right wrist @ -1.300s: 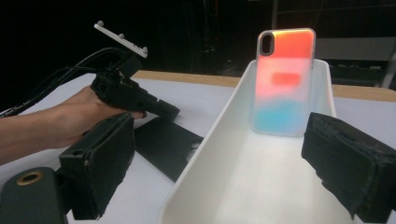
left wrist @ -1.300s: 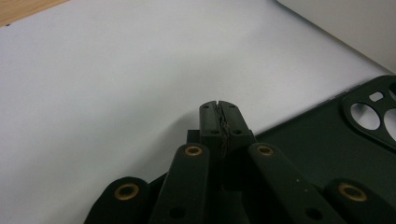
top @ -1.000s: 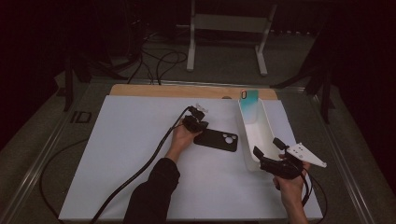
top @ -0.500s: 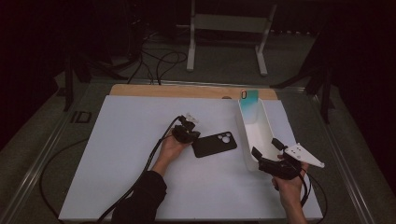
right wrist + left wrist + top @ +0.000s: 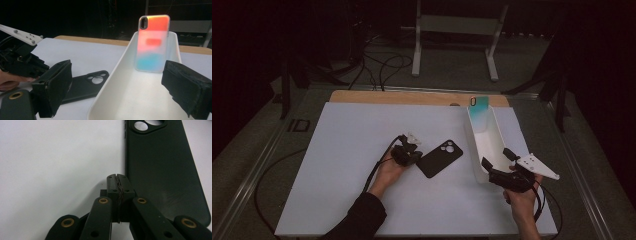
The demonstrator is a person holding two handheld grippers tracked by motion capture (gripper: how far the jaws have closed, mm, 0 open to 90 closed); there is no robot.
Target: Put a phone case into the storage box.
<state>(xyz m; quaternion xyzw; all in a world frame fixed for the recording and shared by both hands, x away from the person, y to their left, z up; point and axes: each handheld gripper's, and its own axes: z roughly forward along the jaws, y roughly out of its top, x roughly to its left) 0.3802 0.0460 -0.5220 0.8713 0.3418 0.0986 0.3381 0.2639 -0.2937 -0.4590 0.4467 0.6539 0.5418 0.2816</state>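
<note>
Covering the table, a white mat (image 5: 337,165) sits in a dark room. On it a long white tray (image 5: 479,145) props a glossy, rainbow-tinted phone case (image 5: 152,42) at its far end. A matte black phone case (image 5: 439,158) lies flat just beside the left gripper (image 5: 409,152), jaws pressed together on nothing. The right gripper (image 5: 497,159) gapes wide around the tray's near end.

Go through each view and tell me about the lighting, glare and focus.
High view: dim, dark surroundings, the white table mat evenly lit, soft detail. Left gripper view: bright mat, the black phone case sharp with a faint sheen, near jaws slightly soft. Right gripper view: the colourful phone case glows and blurs; black background.
</note>
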